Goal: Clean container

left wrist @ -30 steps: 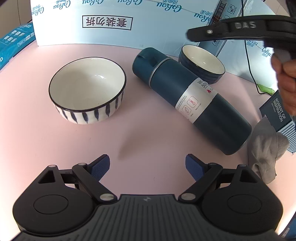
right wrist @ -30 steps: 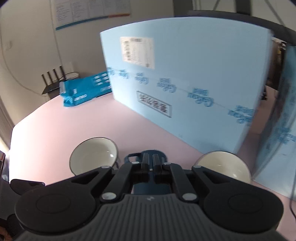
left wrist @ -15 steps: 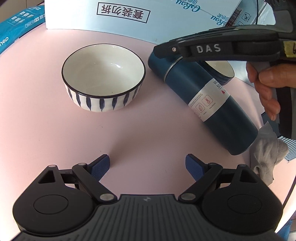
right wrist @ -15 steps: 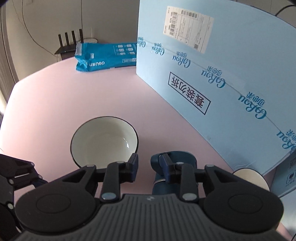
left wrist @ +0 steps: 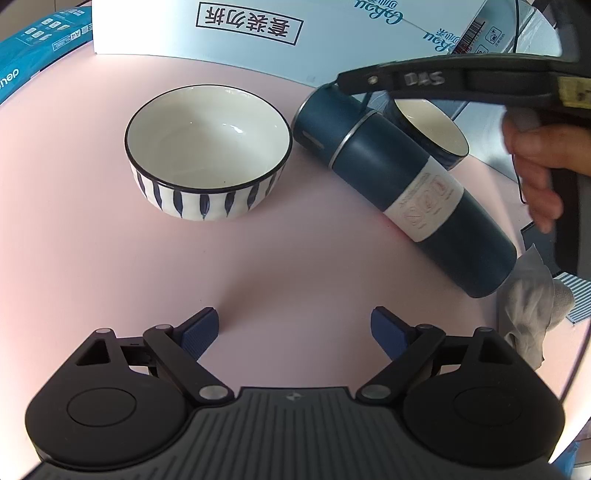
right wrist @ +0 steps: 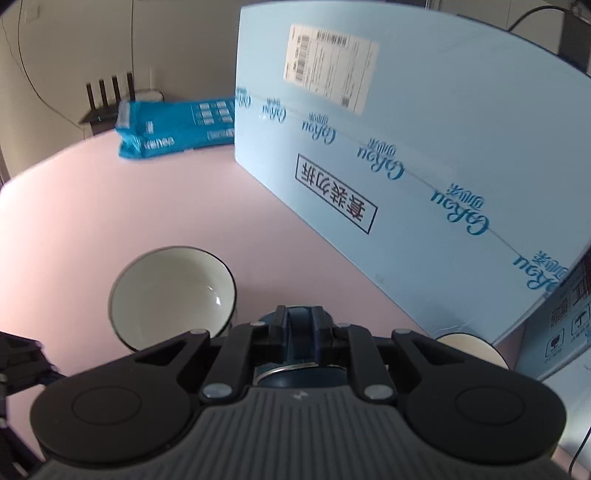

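Note:
A dark blue flask (left wrist: 406, 184) with a white label lies on its side on the pink table (left wrist: 258, 266), cap toward the back. My right gripper (right wrist: 299, 321) reaches over it from the right, held by a person's hand (left wrist: 539, 170). Its jaws are closing tight on the loop of the flask's cap (right wrist: 299, 369), and its tip (left wrist: 341, 79) sits at the cap's end. My left gripper (left wrist: 295, 328) hovers open over bare table in front of the flask, holding nothing. A crumpled grey cloth (left wrist: 528, 306) lies by the flask's base.
A white bowl with blue stripes (left wrist: 207, 147) stands just left of the flask's cap. A smaller dark bowl (left wrist: 432, 129) sits behind the flask. A large light blue box (left wrist: 258, 33) walls off the back, with a blue packet (left wrist: 33, 62) at the far left.
The right gripper came down over the flask's cap, opened a little, then shut on the cap's loop. The left gripper stayed open and nearly still.

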`<state>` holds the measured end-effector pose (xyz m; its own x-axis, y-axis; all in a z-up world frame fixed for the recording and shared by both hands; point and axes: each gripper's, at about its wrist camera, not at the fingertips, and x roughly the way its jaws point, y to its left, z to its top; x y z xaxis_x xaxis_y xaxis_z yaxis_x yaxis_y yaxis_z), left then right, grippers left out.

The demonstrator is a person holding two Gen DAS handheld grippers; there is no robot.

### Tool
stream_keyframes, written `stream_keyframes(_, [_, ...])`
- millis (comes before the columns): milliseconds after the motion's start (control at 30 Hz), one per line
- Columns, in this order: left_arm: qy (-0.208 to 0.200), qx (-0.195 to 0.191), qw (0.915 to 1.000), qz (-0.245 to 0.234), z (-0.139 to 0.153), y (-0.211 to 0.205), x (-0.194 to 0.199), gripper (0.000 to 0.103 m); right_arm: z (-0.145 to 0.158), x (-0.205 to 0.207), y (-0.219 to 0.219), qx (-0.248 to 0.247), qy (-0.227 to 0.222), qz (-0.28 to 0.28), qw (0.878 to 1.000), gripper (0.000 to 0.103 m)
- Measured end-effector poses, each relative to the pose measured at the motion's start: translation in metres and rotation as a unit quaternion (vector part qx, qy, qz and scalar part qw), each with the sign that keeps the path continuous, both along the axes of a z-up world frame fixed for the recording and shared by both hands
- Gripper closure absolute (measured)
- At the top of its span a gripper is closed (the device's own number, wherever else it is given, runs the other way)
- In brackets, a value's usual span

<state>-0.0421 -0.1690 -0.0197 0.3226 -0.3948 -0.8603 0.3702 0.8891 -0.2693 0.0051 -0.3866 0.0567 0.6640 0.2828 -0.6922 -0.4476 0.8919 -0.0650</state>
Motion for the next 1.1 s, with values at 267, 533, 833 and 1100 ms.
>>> stream_keyframes(267, [0.0, -0.005, 1.0, -0.008, 0.001, -0.016, 0.002, 0.015, 0.038, -0.042, -0.025, 0.035, -0.049, -0.027, 0.998, 0.088])
stream_keyframes(533, [-0.013, -0.009, 0.9993, -0.034, 0.009, -0.037, -0.002, 0.015, 0.073, -0.122, -0.051, 0.057, -0.109, -0.073, 0.99, 0.089])
stream_keyframes(833, [-0.029, -0.02, 0.9992, -0.021, 0.018, -0.074, 0.014, 0.015, 0.08, -0.2, -0.081, 0.077, -0.135, -0.164, 0.974, 0.088])
stream_keyframes(1100, [-0.061, -0.013, 0.998, -0.012, 0.042, -0.119, 0.044, 0.015, 0.052, -0.232, -0.085, 0.079, -0.109, -0.208, 0.969, 0.089])
